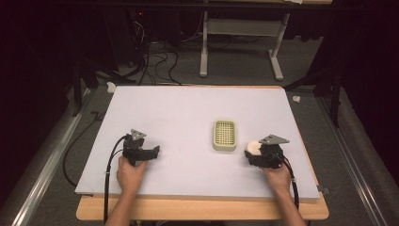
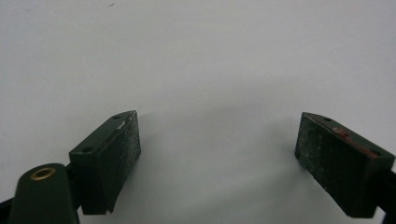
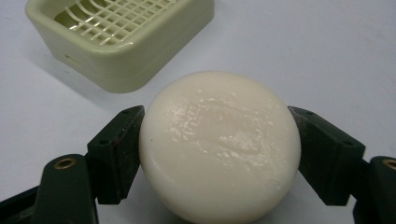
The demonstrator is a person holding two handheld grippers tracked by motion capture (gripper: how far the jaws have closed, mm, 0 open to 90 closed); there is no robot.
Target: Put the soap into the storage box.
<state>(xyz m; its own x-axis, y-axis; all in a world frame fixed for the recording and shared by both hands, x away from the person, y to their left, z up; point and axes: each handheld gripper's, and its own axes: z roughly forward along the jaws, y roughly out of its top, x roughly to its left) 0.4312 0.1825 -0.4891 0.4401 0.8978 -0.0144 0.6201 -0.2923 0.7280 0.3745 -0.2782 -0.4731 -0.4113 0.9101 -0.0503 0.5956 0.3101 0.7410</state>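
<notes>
At the near right of the white surface (image 1: 188,108), the right tool (image 3: 219,154) clamps the round white soap (image 3: 219,144) between both pads. At near left, the left tool (image 2: 217,154) stands wide open over bare surface. Just beyond the soap sits the pale green soap dish (image 1: 224,134).

- The soap bar (image 3: 219,147), round, creamy white and glossy with a faint embossed mark on top, sat on the white table surface, pinched at its two sides.
- The soap dish (image 3: 122,39), pale green, rectangular with a slatted grid insert, lay empty and flat at the soap's ten o'clock, near but apart.
</notes>
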